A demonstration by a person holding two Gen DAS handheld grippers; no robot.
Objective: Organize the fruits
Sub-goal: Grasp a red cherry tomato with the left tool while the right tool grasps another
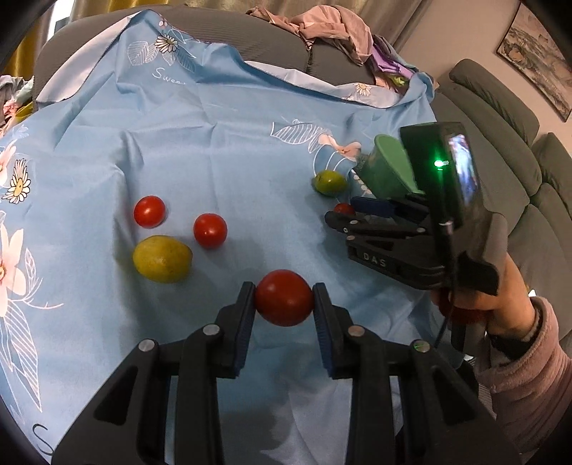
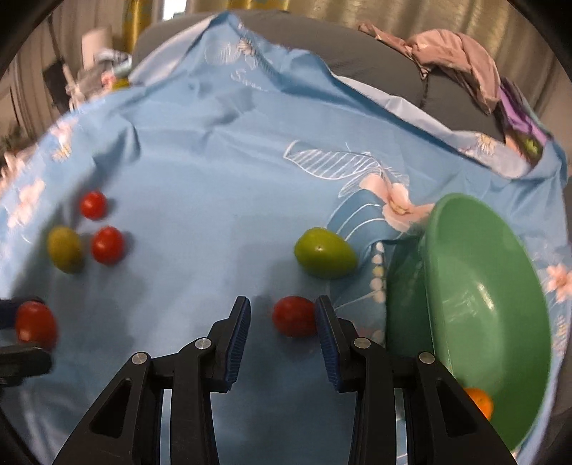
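Note:
My left gripper is shut on a red tomato, held just over the blue flowered cloth; it also shows in the right wrist view. My right gripper is open around a smaller red tomato lying on the cloth, close to its right finger. A green fruit lies just beyond it. A green bowl stands tilted at the right with an orange fruit inside. Two red tomatoes and a yellow-green fruit lie at the left.
The cloth covers a grey sofa seat, with the sofa back at the right. Crumpled pink and purple clothes lie on the back edge. A framed picture hangs on the wall.

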